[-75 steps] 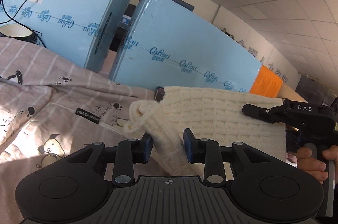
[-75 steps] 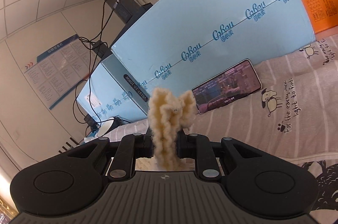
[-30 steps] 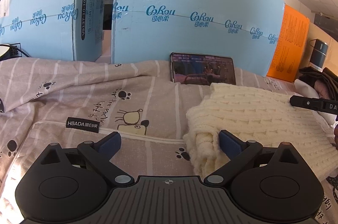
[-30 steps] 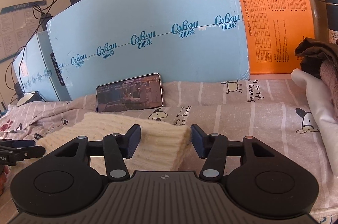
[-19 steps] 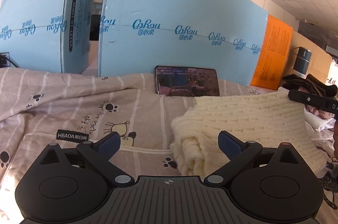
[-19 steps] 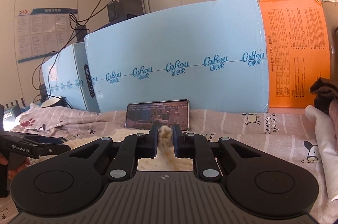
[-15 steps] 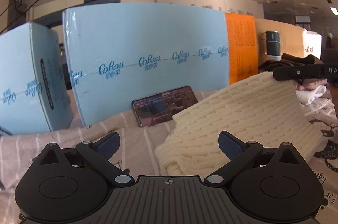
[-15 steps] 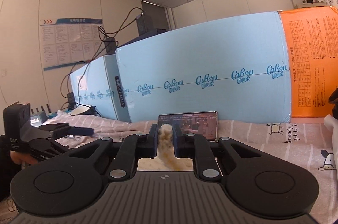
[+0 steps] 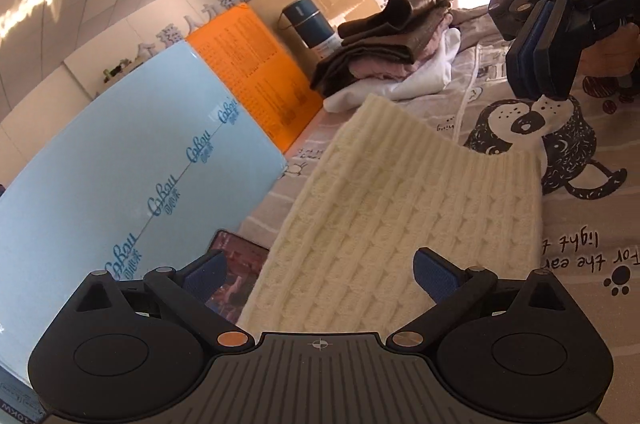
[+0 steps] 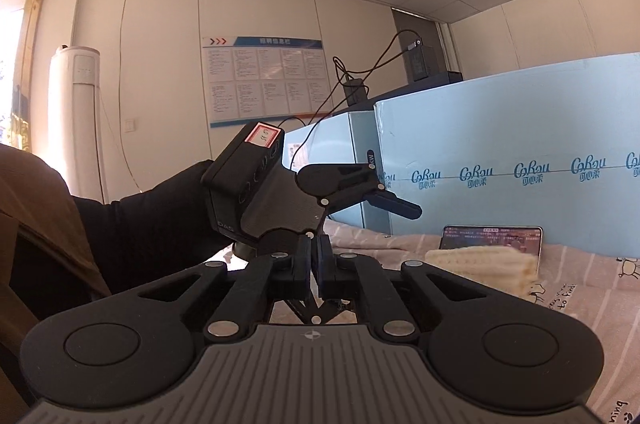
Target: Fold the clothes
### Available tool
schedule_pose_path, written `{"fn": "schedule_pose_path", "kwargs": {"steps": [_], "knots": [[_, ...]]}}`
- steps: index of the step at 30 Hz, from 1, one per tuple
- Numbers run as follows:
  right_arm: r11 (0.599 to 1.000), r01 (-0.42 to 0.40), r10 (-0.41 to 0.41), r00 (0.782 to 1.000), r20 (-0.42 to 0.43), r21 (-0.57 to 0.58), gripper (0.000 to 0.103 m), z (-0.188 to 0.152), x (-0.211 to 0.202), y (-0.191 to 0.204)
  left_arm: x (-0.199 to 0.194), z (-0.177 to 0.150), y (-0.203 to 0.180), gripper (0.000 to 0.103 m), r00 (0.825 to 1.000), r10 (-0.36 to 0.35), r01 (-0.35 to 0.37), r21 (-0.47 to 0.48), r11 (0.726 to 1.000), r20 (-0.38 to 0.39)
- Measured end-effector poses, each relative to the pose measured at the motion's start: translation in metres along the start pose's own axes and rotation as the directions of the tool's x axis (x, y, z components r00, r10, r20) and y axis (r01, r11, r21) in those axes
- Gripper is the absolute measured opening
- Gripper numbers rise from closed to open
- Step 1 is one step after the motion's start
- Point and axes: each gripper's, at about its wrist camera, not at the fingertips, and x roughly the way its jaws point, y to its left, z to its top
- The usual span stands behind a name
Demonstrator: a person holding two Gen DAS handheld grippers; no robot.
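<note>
Left wrist view: cream knit sweater (image 9: 408,216) folded flat on patterned bedsheet (image 9: 580,224), near its back edge by blue boxes (image 9: 120,192); phone (image 9: 236,272) just beside. Left gripper (image 9: 320,274) spread wide above the knit, grasping nothing. Right gripper (image 9: 540,64) clenched, empty. Folded clothes pile (image 9: 392,40) toward far corner

Right wrist view: only sweater's end (image 10: 480,264) visible before phone; right gripper (image 10: 314,264) pads pressed together; left gripper (image 10: 360,192) raised
</note>
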Motion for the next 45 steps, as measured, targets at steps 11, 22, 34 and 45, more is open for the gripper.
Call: {"fn": "schedule_pose_path", "kwargs": {"steps": [11, 22, 34, 45], "knots": [[0.814, 0.54, -0.502, 0.84, -0.207, 0.213, 0.065, -0.026, 0.024, -0.089, 0.014, -0.044, 0.016, 0.101, 0.999, 0.024, -0.034, -0.287, 0.957, -0.04], [0.81, 0.554, -0.5, 0.824, -0.268, 0.191, 0.065, -0.033, 0.053, -0.109, 0.014, -0.056, 0.015, 0.101, 0.999, 0.039, -0.045, -0.328, 0.944, -0.022], [0.904, 0.427, -0.422, 0.894, -0.153, 0.0, 0.014, -0.023, 0.049, -0.066, 0.007, -0.042, 0.012, 0.101, 0.998, 0.067, -0.066, -0.19, 0.98, 0.0], [0.999, 0.008, -0.011, 0.996, -0.085, -0.037, 0.013, 0.0, 0.017, -0.015, 0.003, -0.015, 0.009, 0.06, 0.997, -0.076, 0.077, 0.042, 0.996, -0.012]]}}
